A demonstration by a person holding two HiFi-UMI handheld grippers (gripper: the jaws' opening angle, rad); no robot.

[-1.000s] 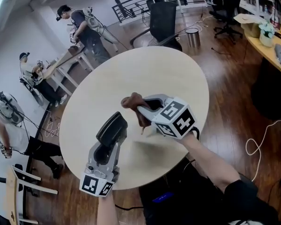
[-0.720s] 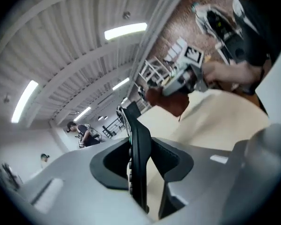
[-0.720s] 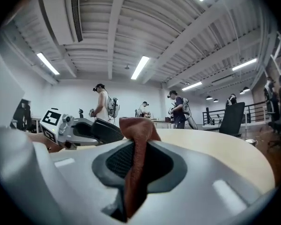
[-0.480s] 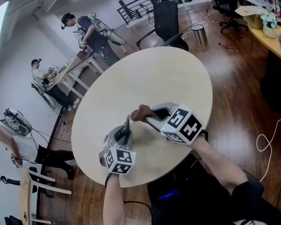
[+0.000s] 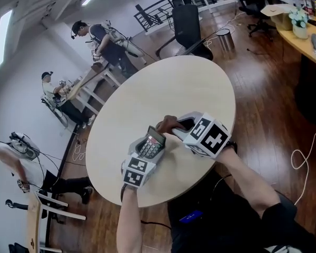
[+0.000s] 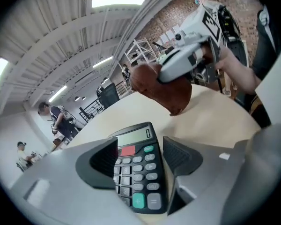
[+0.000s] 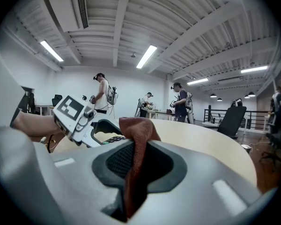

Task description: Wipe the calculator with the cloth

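A black calculator (image 5: 152,143) lies face up, display away from me, near the round table's front edge. My left gripper (image 5: 147,147) reaches down over it. Its jaws have just been opening, and the calculator (image 6: 138,165) sits between the spread pads, which do not seem to press on it. My right gripper (image 5: 172,126) is shut on a brown cloth (image 5: 166,124), whose bunched end hangs just beyond the calculator's far end. In the right gripper view the cloth (image 7: 136,144) is pinched between the pads (image 7: 117,161), with the left gripper (image 7: 84,118) close at the left.
The light round table (image 5: 168,88) stretches away behind the grippers. A black office chair (image 5: 187,20) and a metal bin (image 5: 224,36) stand beyond it. Three people work at benches at the left. A desk (image 5: 310,44) runs along the right.
The left gripper has come down and in towards the cloth. The calculator, held edge-on before, now lies face up between wider jaws. The right gripper with the cloth has shifted a little.
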